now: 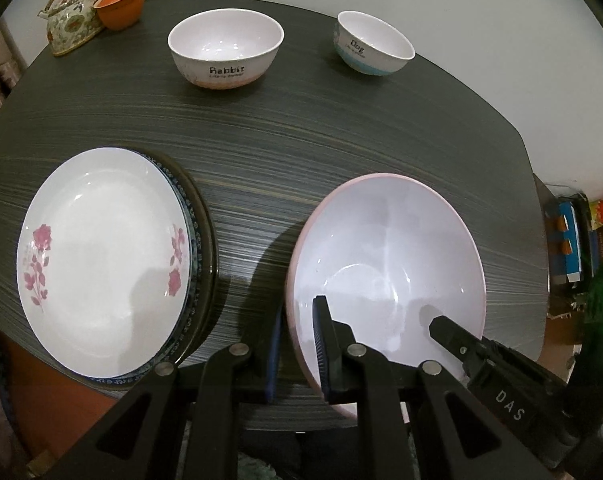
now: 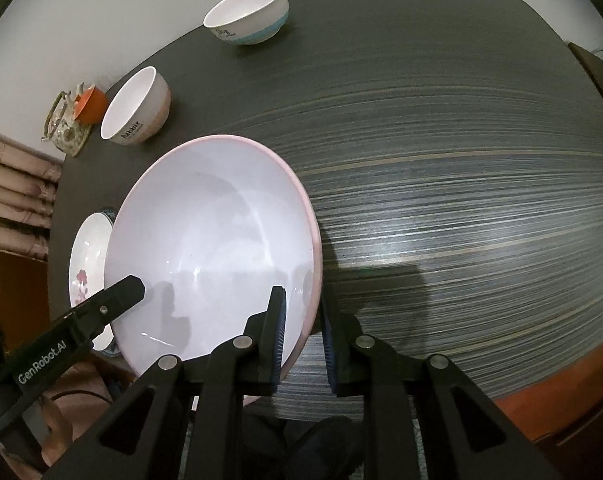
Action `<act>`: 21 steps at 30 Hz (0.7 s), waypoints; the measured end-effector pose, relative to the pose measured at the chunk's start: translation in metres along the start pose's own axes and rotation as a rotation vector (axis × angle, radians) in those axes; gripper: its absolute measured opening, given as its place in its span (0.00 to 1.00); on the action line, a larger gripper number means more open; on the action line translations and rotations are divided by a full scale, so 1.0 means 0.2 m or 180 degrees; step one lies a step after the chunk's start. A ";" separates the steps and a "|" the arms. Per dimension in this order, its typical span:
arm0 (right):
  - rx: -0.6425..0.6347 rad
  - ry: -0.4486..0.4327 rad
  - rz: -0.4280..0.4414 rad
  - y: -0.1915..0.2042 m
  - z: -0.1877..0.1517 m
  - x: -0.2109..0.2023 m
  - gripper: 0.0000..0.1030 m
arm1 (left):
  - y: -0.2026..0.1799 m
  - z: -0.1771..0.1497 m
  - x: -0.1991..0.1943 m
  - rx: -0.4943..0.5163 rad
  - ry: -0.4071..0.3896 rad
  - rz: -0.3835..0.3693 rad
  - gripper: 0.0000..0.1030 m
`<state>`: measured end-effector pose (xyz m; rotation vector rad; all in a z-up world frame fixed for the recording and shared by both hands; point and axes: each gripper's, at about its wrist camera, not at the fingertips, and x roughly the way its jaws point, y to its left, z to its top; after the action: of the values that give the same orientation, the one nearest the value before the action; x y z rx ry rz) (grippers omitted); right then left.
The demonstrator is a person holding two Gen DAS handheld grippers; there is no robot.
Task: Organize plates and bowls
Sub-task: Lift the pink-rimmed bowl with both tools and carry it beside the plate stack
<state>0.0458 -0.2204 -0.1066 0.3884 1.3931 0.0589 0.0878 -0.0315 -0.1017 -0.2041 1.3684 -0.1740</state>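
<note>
big bowl (image 1: 385, 256) lower right of frame, over bench (image 1: 281, 152) | left tool (image 1: 297, 344) and right tool (image 2: 303, 340) both clamped on its rim | seemed stiff, glossy, slippery, breakable; opposite rim holds fit best

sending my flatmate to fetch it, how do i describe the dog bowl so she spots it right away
On the dark striped table, look to the far edge by the white wall, where two small white bowls stand apart. Take the right-hand one, the Dog bowl: blue band at its base and "Dog" printed on it, whereas the Rabbit bowl has a pinkish base.
</note>
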 end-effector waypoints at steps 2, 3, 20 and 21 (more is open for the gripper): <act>-0.0018 0.0008 -0.0004 0.00 0.01 0.01 0.17 | 0.00 0.00 0.00 -0.0005 0.0012 0.0006 0.15; -0.0013 0.0012 -0.0002 0.00 0.01 0.01 0.17 | 0.00 0.01 0.01 0.0001 0.0007 0.0004 0.15; 0.0025 0.0018 -0.0040 -0.02 0.00 0.02 0.19 | -0.03 0.02 0.06 0.0044 0.0081 0.0011 0.15; 0.0042 0.0029 -0.0019 -0.02 0.00 0.02 0.19 | -0.03 0.03 0.06 0.0036 0.0087 0.0000 0.15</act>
<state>0.0467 -0.2231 -0.1122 0.3953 1.4043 0.0466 0.0951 -0.0393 -0.1101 -0.1929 1.3942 -0.1851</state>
